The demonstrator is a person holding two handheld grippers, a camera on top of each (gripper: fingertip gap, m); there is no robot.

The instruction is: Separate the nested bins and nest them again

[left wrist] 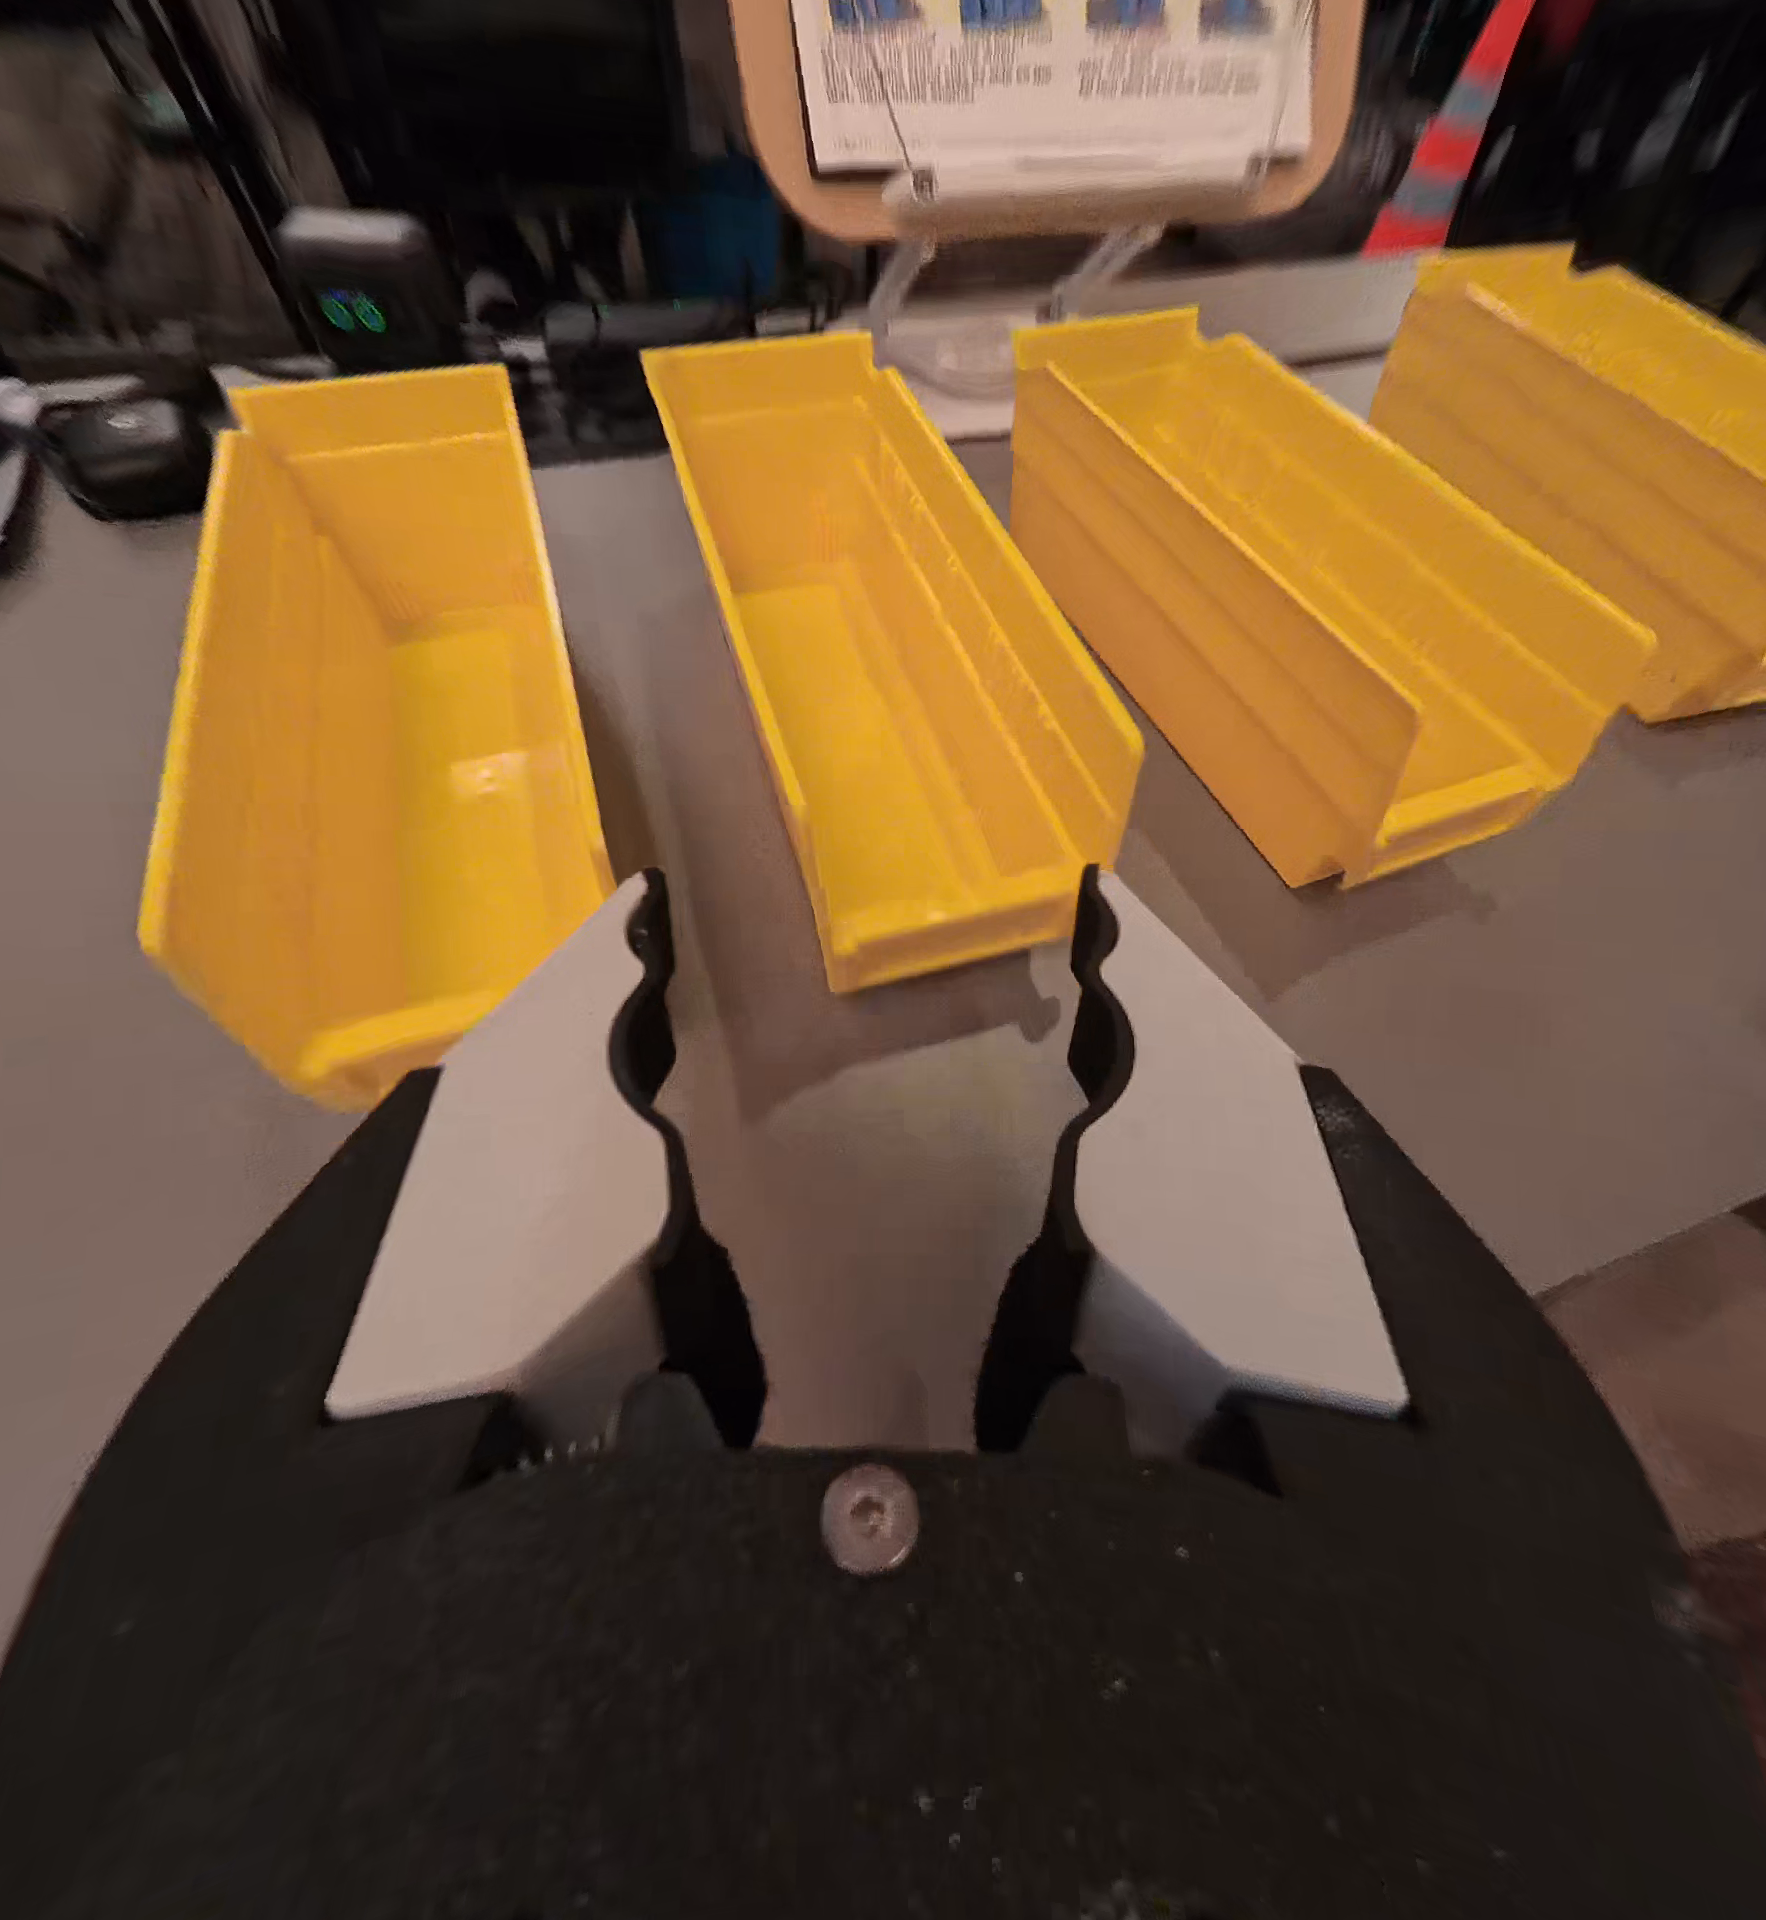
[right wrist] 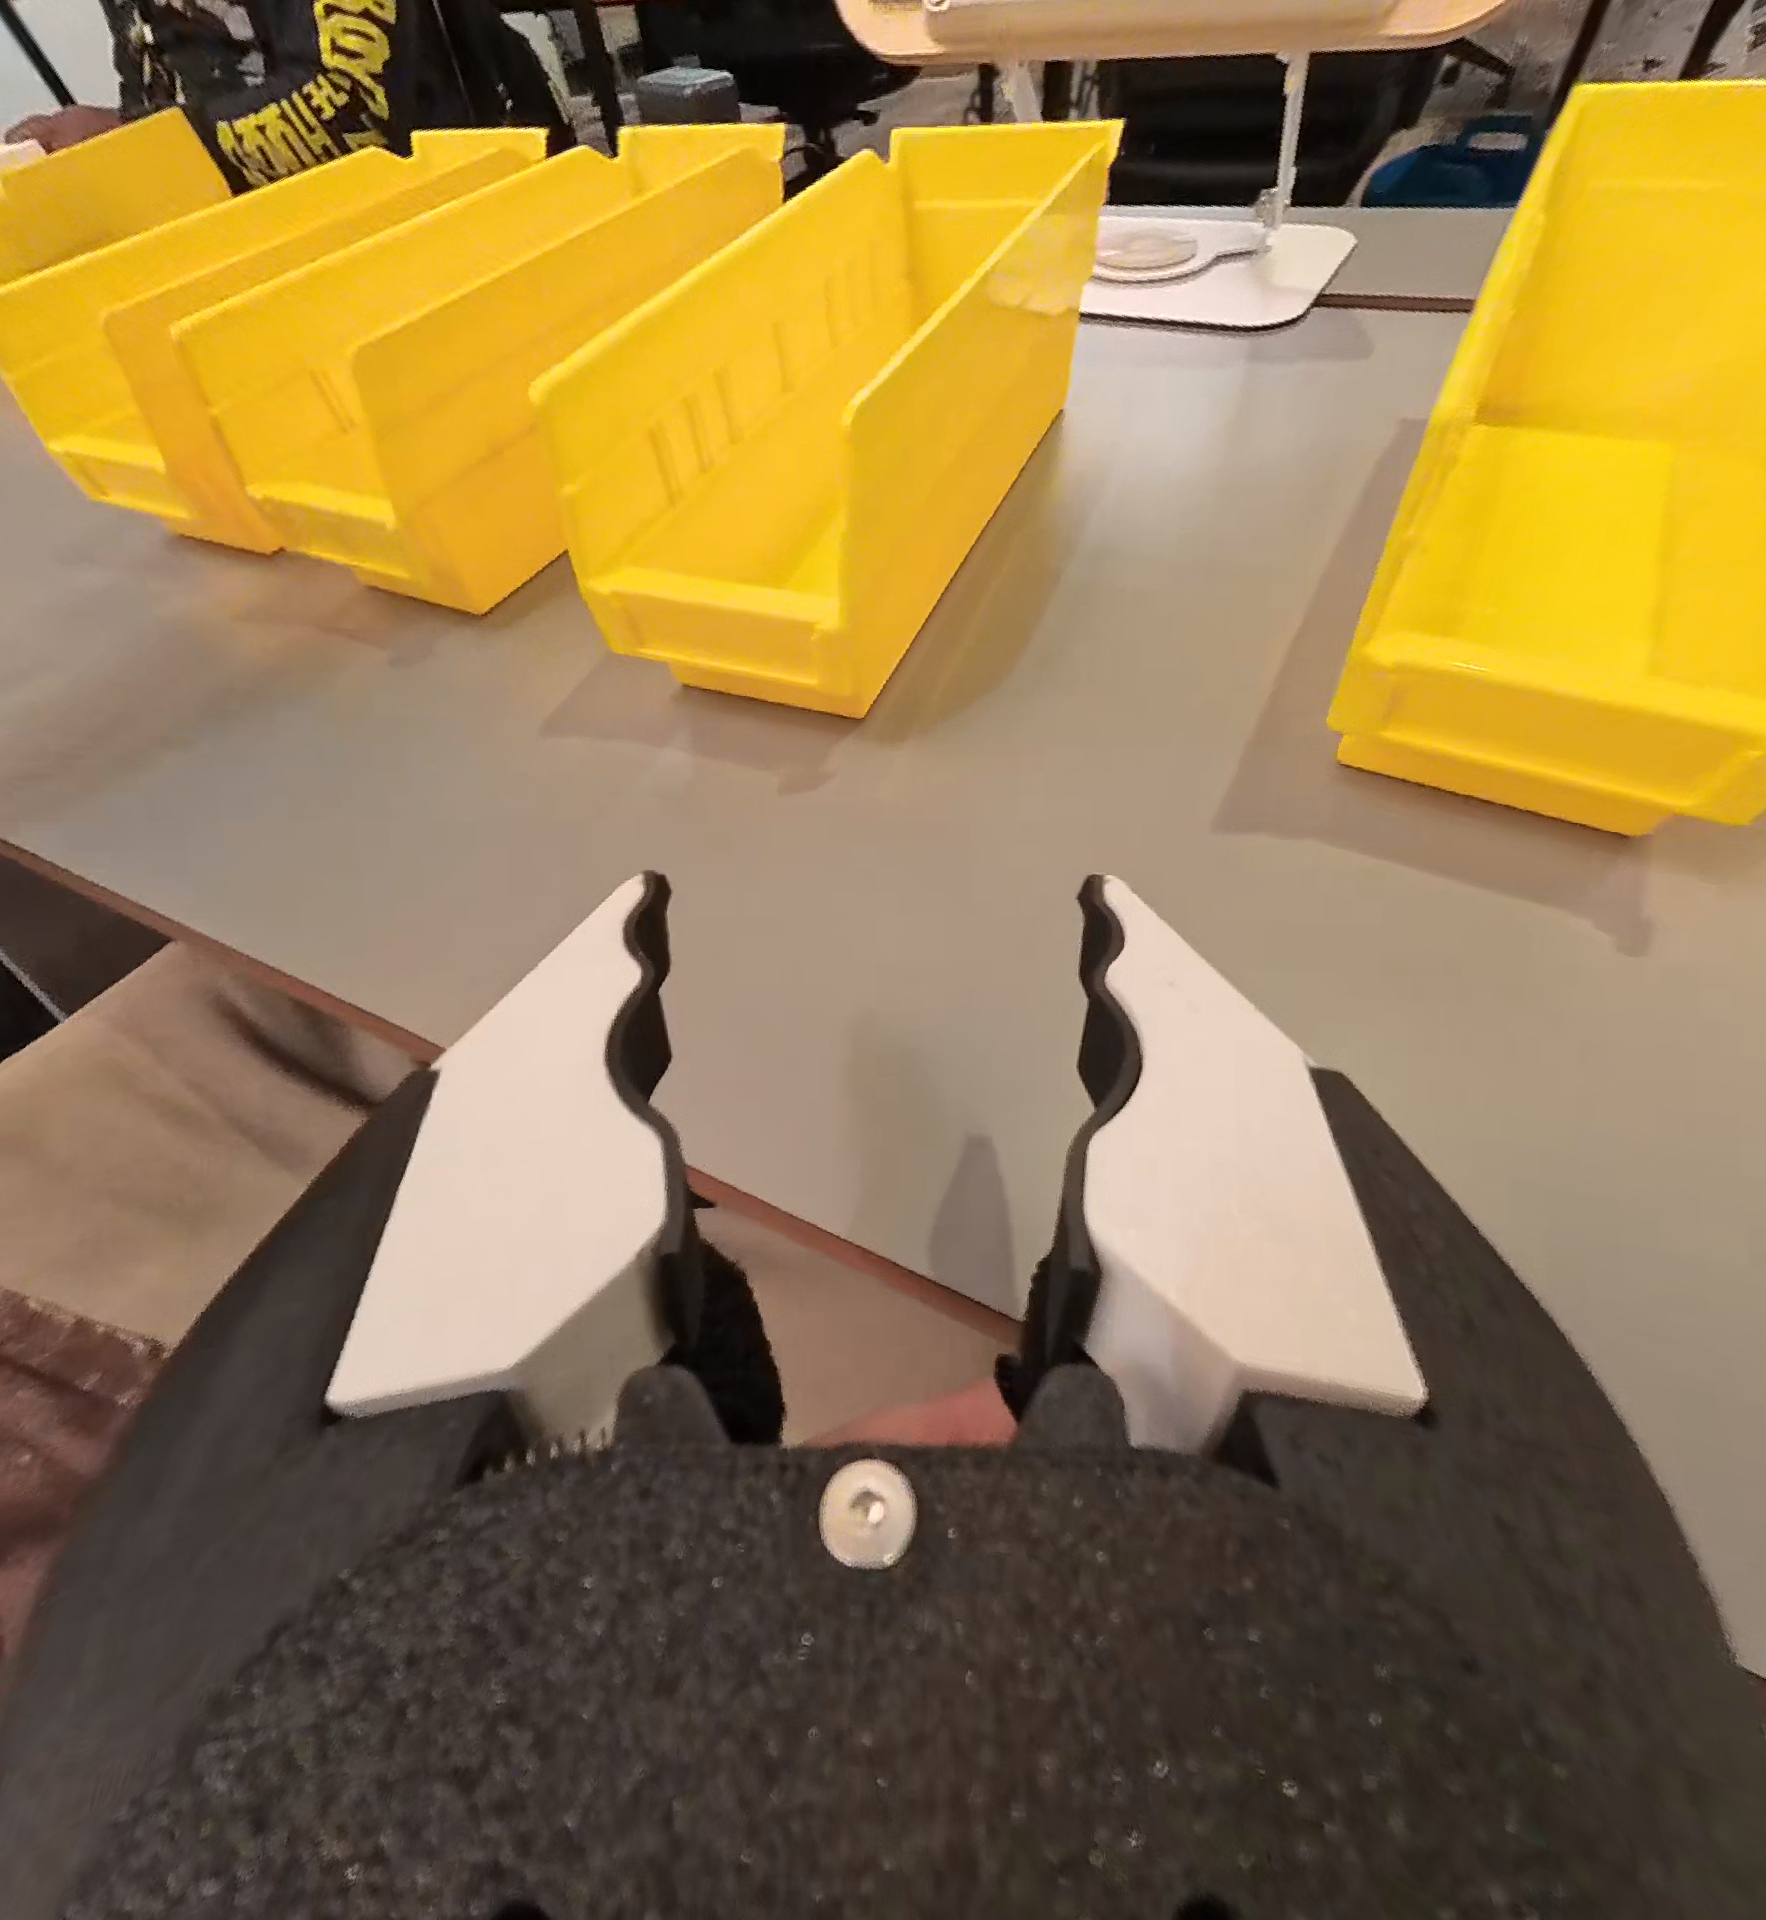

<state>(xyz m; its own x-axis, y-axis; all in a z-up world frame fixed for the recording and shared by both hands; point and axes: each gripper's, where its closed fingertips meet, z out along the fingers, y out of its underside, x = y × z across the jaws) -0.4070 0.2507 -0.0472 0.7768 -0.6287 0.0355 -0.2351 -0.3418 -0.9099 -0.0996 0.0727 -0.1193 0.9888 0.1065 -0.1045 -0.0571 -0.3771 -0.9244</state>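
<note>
Presently both my claws stand wide and empty; my left claw [left wrist: 871, 904] hovers low over the grey table [left wrist: 650, 1039], its fingertips just short of the near ends of two yellow bins; my right claw [right wrist: 871, 904] hangs over the table's near edge, well apart from every bin.

Left wrist view: four bins in a row, each separate and upright on the table, open tops up; first bin [left wrist: 370, 707] at left, its near end partly behind my left finger [left wrist: 546, 1122]; second bin [left wrist: 889, 665] beside it with a strip of table between; third bin [left wrist: 1305, 613] and fourth bin [left wrist: 1627, 478] farther right, close together; whether they touch I cannot tell. Behind the row, a tan board on a clear stand [left wrist: 1055, 114] bears a printed sheet; dark clutter at the far left, blurred.

Right wrist view: four bins angled away on the left; one bin [right wrist: 827, 436] set a little apart from its neighbours; at right, well apart, a stack [right wrist: 1627, 468] of at least two bins, one nested in another, both lips visible at the near end.
</note>
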